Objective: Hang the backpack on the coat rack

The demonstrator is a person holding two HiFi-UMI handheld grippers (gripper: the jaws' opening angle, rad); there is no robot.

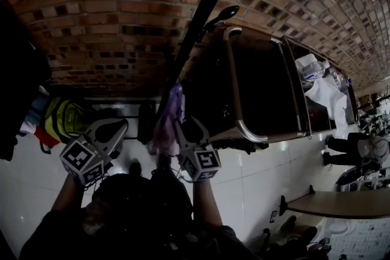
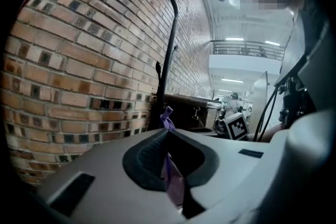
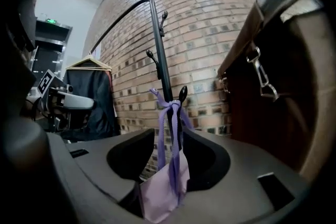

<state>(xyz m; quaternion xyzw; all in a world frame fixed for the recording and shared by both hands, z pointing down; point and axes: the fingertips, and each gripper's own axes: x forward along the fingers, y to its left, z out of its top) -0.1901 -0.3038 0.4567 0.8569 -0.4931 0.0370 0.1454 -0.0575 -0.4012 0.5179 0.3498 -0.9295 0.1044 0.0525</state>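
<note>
Backpack (image 3: 164, 192) of lilac cloth hooked on black metal coat rack (image 3: 160, 55), its bottom cut off. Left gripper (image 2: 170, 165) pinches it; right gripper (image 3: 173, 165) gapes around it.

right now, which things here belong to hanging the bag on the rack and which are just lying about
job: purple bag, coat rack, left hand-held gripper, right hand-held gripper

lying about: brown bag, dark garment on a hanger, yellow-green item
</note>
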